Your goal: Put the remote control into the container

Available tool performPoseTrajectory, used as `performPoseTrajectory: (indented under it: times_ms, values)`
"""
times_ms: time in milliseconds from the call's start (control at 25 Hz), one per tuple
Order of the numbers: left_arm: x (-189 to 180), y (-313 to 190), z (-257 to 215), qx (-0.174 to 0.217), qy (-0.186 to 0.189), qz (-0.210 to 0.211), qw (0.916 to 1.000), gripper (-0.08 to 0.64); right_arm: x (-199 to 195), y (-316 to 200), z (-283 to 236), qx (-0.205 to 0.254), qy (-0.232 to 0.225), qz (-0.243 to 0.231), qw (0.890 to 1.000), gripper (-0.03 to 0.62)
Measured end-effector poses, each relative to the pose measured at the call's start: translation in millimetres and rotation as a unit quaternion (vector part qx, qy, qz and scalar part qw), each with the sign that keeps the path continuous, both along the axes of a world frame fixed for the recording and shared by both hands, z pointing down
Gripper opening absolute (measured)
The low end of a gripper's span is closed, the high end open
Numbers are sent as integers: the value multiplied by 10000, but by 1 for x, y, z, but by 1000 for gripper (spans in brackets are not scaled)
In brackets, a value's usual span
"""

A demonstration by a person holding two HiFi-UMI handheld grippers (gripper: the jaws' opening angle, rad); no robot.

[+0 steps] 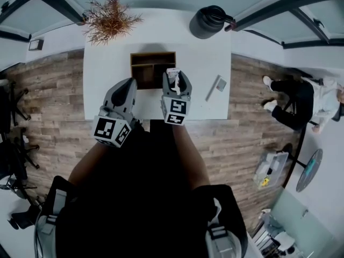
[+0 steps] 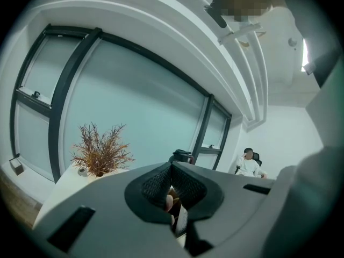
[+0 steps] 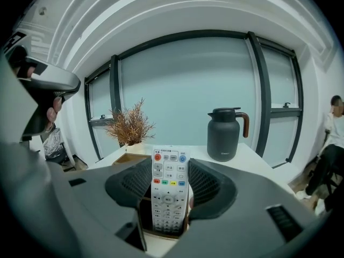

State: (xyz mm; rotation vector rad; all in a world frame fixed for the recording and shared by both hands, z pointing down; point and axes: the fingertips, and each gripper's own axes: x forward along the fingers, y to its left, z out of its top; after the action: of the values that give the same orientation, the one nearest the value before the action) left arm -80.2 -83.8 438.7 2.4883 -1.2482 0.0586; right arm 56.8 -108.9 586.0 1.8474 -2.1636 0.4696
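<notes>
My right tool (image 3: 170,179) has the remote control (image 1: 172,78) clamped by its long edges. The pads press on both sides and the remote stands nearly upright, buttons facing back toward me. So the pick-up is done.

The wooden container (image 1: 150,54) sits about mid-bench, a little nearer the far edge than the near one. From the head view the remote hangs over the container's right side. I cannot tell which compartment it is lined up with, nor whether its lower end has dipped below the rim. In the right gripper view, wood shows just under and behind it.

My left tool (image 2: 172,168) is closed, pads together at the tips with nothing held. It hovers by the container's near left corner and takes no part in the grip.

What I judge is left is to lower the remote inside the walls, open the right tool and draw clear. The plant (image 1: 110,18) at the far left corner of the bench (image 1: 107,74) and the dark jug (image 1: 209,21) at the far right are well apart from this
</notes>
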Motion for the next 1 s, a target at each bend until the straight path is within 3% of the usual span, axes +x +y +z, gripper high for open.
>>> performPoseTrajectory:
  times_ms: [1000]
  values:
    - [-23,19,-11,198,94,-10,9998,8,-12,9,2,7,598,-65,9982,216]
